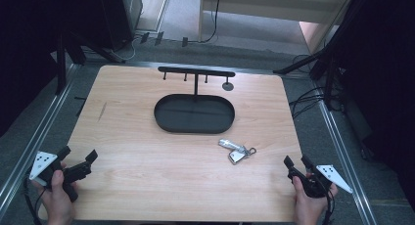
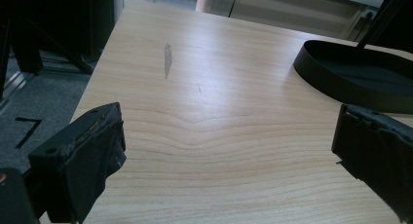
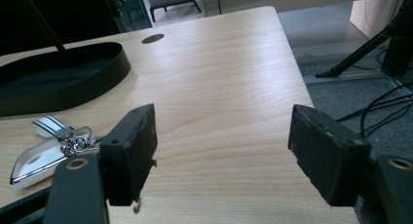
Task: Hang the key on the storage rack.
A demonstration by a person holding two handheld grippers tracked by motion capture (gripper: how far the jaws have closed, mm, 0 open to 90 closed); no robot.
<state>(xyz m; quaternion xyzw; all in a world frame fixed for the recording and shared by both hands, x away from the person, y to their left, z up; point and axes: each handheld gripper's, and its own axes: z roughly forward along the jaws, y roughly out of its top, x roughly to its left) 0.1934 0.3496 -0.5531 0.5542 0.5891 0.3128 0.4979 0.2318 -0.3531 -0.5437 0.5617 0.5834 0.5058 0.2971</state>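
A bunch of keys with silver-white fobs [image 1: 237,150] lies on the wooden table [image 1: 147,161], right of centre, just in front of a black oval tray [image 1: 194,113]. From the tray rises a black stand with a hook bar [image 1: 195,72]. My left gripper [image 1: 78,154] rests at the table's near left corner, held by a hand, jaws wide apart with nothing between them. My right gripper [image 1: 297,161] sits at the near right edge, also open and empty. In the right gripper view the keys [image 3: 48,146] lie left of the left jaw, and the tray [image 3: 58,75] is beyond them.
A small dark round hole [image 1: 227,86] marks the table near the stand's right end. Metal rails [image 1: 337,142] run along both table sides. Black stands and cables [image 1: 313,95] crowd the floor at right. A faint grey smudge [image 2: 167,60] marks the tabletop on the left.
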